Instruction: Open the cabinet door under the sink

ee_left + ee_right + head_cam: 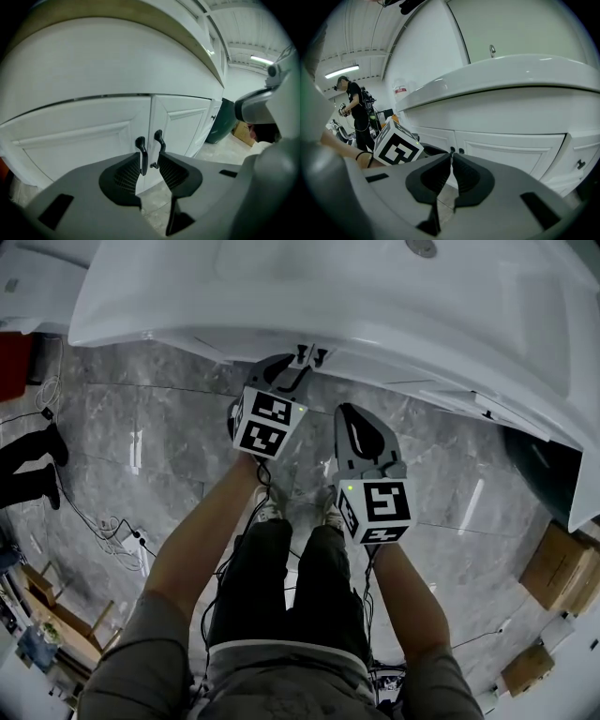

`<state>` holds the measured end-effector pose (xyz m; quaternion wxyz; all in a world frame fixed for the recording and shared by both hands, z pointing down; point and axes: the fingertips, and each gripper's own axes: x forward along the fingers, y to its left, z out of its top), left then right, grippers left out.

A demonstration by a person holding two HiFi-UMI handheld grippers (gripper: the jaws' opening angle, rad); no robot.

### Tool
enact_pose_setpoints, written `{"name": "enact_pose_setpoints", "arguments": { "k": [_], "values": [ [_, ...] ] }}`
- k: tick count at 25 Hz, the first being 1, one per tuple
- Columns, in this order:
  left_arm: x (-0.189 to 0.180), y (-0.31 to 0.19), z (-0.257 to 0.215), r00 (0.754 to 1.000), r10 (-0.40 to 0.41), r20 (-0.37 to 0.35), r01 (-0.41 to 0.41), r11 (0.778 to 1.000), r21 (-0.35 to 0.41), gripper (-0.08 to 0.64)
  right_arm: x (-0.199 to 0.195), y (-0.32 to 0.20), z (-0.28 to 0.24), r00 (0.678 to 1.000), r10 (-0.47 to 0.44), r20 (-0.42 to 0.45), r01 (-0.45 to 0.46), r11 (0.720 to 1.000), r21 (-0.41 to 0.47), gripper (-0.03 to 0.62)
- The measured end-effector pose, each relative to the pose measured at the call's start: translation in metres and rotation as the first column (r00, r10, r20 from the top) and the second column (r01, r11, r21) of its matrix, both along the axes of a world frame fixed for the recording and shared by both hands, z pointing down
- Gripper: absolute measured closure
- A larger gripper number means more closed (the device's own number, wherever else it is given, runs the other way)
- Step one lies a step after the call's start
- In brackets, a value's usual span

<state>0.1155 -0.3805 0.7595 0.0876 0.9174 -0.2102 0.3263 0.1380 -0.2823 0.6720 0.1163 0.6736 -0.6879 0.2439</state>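
A grey marble floor [141, 427] runs beneath a white sink [328, 296], and under its rim the cabinet stands closed, two panelled doors meeting at a centre seam. The left door [84, 136] carries a dark curved left handle [141, 154] just beside that seam. The left tongs [150, 161] point at it with jaws apart, the handle framed in the gap between them and no pad pressing on it. Just across the seam, the right handle [159, 140] sits on the right door [180, 122]. The right tongs [451, 161] hang beside the left pair with jaws together on nothing. A dark green bin [225, 122] stands beyond the cabinet's right end. The step in hand looks like the reach for the left handle. Doing it well probably means going in until the grip lies deep between the pads, closing on that handle alone and clear of its neighbour. The pull should then follow the door's swing about its outer edge, not run straight back.
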Motion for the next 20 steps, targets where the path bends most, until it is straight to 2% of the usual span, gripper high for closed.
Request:
{"name": "enact_pose_setpoints", "arguments": {
  "k": [3, 5, 10, 20],
  "values": [
    [0.007, -0.005, 0.013, 1.000, -0.012, 0.007, 0.012, 1.000, -0.014, 0.440, 0.004, 0.001, 0.012, 1.000, 0.005, 0.003, -0.005, 1.000, -0.014, 0.557],
    [0.011, -0.010, 0.020, 1.000, -0.019, 0.016, 0.019, 1.000, -0.022, 0.472, 0.007, 0.003, 0.016, 1.000, 0.009, 0.010, -0.009, 1.000, -0.017, 0.557],
    [0.015, -0.016, 0.024, 0.999, -0.020, 0.030, 0.020, 1.000, -0.003, 0.500, 0.012, 0.011, 0.026, 1.000, 0.006, 0.020, -0.006, 1.000, -0.027, 0.557],
    [0.007, -0.003, 0.024, 0.998, 0.065, 0.024, -0.065, 0.998, -0.005, 0.505, 0.003, 0.026, 0.033, 1.000, -0.004, 0.024, 0.005, 0.998, -0.064, 0.557]
  ]
}}
